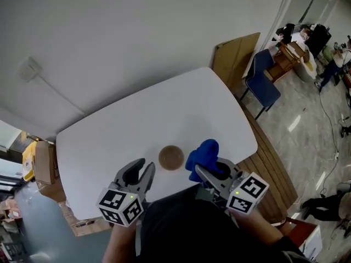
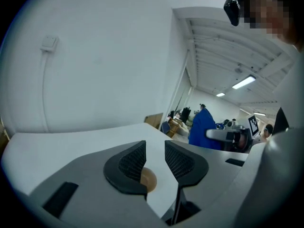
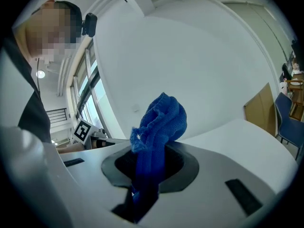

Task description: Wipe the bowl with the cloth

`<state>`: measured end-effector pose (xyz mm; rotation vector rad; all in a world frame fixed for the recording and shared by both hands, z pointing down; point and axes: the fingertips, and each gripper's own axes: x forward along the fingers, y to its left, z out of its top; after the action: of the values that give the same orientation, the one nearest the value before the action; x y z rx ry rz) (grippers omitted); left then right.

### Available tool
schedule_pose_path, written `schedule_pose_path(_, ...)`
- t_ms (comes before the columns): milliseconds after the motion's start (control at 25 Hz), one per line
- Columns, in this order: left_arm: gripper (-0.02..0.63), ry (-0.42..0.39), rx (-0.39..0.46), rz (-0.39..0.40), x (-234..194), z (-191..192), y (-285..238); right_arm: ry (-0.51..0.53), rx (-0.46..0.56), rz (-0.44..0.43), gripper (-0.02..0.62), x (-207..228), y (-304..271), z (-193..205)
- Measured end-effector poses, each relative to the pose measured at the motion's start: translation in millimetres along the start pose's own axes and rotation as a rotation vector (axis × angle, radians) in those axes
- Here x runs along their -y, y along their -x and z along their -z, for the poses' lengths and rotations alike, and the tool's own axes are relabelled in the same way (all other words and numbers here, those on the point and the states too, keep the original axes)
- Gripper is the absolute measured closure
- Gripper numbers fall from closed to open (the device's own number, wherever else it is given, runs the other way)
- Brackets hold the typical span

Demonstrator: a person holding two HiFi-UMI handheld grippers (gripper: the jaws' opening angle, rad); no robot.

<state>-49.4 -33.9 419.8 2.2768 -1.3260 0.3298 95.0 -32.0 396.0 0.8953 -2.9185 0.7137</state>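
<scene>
A small brown bowl point(image 1: 171, 158) sits on the white counter point(image 1: 137, 119), close to its near edge. The left hand-held gripper point(image 1: 141, 169) is just left of the bowl with its jaws apart and nothing pressed between them; the bowl shows beyond their gap. The right hand-held gripper point(image 1: 211, 171), just right of the bowl, is clamped on a bunched blue cloth point(image 1: 203, 155) that sticks out past its jaws.
</scene>
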Motion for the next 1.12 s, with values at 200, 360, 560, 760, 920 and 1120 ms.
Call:
schedule_pose_path(200,0.469,0.014,-0.071,-0.003,-19.1,20.8,-15.4,-0.011,-0.074,-0.035,0.526,5.1,-29.1,19.6)
schedule_pose_path(360,0.469,0.035,-0.105,-0.013,-42.3,35.5,-29.7,-0.012,-0.138,-0.041,0.526,8.5,-54.3,37.8)
schedule_pose_path(560,0.471,0.043,-0.143,-0.017,-55.5,56.9,-51.4,-0.031,-0.211,-0.043,0.526,9.5,-76.8,56.5)
schedule_pose_path(760,0.471,0.061,-0.196,0.006,-74.5,78.3,-70.0,-0.049,-0.262,-0.023,0.526,14.1,-101.9,77.5)
schedule_pose_path(920,0.471,0.062,-0.25,0.037,-81.1,97.0,-79.7,-0.095,-0.311,0.009,0.526,19.8,-114.1,100.3)
schedule_pose_path(1120,0.472,0.053,-0.302,0.076,-88.8,118.2,-96.7,-0.108,-0.362,0.045,0.526,25.3,-128.9,120.8)
